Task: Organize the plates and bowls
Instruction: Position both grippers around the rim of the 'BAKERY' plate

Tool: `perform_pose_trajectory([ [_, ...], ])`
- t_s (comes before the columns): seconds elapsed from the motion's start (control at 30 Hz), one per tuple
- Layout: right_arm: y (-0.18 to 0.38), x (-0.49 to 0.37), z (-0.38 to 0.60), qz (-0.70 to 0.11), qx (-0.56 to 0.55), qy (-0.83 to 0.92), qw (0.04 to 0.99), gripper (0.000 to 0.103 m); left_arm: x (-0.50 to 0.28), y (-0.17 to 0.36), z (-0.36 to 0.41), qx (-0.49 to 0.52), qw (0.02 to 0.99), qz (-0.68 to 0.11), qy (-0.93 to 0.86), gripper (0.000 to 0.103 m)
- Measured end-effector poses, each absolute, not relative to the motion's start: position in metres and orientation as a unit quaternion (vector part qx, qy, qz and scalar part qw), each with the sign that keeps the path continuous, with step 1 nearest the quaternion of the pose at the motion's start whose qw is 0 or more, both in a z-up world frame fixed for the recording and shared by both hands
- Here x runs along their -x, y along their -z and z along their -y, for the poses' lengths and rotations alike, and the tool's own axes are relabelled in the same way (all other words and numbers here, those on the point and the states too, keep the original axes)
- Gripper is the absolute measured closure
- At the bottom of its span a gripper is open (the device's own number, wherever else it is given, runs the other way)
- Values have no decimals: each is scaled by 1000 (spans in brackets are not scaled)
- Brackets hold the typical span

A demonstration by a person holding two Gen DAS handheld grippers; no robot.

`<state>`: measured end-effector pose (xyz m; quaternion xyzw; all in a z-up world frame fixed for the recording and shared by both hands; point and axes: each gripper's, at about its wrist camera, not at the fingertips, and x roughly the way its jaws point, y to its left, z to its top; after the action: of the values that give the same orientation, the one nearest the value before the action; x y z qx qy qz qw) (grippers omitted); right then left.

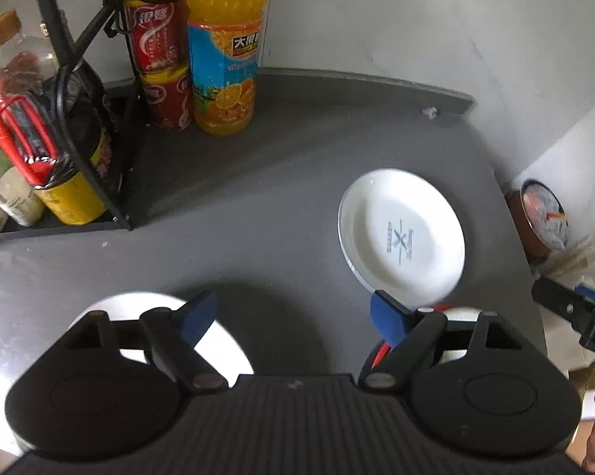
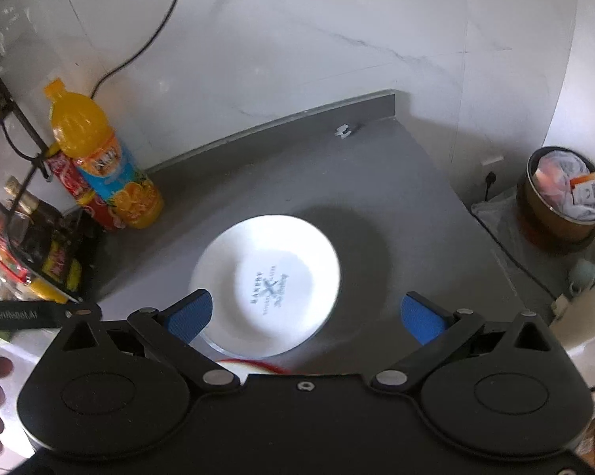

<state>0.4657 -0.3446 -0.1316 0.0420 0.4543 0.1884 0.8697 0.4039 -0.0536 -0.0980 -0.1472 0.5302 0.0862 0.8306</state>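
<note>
1. Over the grey counter (image 1: 281,206), the left gripper (image 1: 293,318) hangs spread, nothing between its pads.
2. Near its right finger lies a white plate (image 1: 402,237).
3. Above that plate, the right gripper (image 2: 307,312) is spread too.
4. Far left stands a juice bottle (image 1: 224,47).

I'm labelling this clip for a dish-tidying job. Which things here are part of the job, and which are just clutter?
Job:
- white round plate with blue print
- second white dish under the left gripper
- red-rimmed white dish, mostly hidden

Clutter:
- orange juice bottle
- two stacked red cans
- black wire rack of bottles
- brown bin of rubbish
</note>
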Motion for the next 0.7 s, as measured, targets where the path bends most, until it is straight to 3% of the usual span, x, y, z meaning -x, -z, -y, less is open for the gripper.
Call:
perform_pose_trajectory([
  [0.2, 154, -495, 348, -480, -42, -212, 850, 6, -431, 111, 60, 147, 830, -527, -110, 20],
  [0.47, 189, -526, 354, -518, -63, -240, 819, 37, -457, 144, 61, 167, 810, -547, -129, 22],
  [0.63, 211, -536, 353, -534, -80, -254, 803, 47, -468, 160, 67, 192, 817, -531, -120, 26],
  [0.7, 220, -540, 350, -540, -80, -251, 799, 49, -475, 168, 74, 187, 814, -537, -118, 33],
])
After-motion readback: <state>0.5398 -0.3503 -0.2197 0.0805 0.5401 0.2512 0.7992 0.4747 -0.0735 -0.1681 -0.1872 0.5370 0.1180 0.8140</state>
